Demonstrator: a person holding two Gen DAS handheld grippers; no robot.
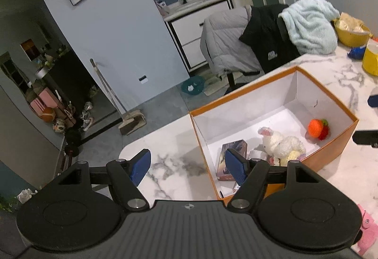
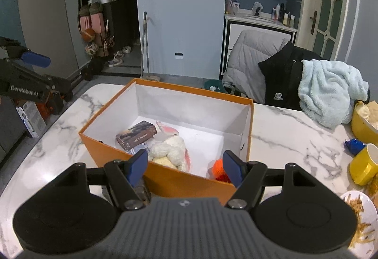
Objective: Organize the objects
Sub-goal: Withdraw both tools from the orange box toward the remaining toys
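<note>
Ahead of the left claw [image 1: 187, 165], left wrist view: the blue pads stand apart with nothing between them, above the marble desk [image 1: 170, 140]. Just beyond and to the right of the right pad lies an open orange box [image 1: 340, 138] with white inner walls, its long axis running from near the claw away to the upper right. Inside, nearest the claw, a small dark printed carton [image 1: 232, 150] lies flat, its long axis pointing toward the claw; its print cannot be read here. Beside it, further right, is a white plush rabbit [image 1: 281, 143], its pink-lined ear toward the box's centre. Further still, against the right wall, sits an orange and red knitted toy [image 1: 317, 129]. Beyond the box, a black jacket [image 1: 271, 41] on a chair bears a small pale logo, not legible.

Ahead of the right claw [image 2: 185, 165], right wrist view: pads apart, empty, held above the near wall of the orange box [image 2: 165, 178]. Past the left pad, the carton [image 2: 136, 134] lies with its long axis running left to right; pale lettering on its side is too small to read. The rabbit [image 2: 169, 150] lies between the pads, the knitted toy [image 2: 218, 170] just beside the right pad. Far left, the other claw's body [image 2: 26, 91] reads "GenRobot.AI". The jacket [image 2: 280, 77] shows an "S" emblem.
</note>
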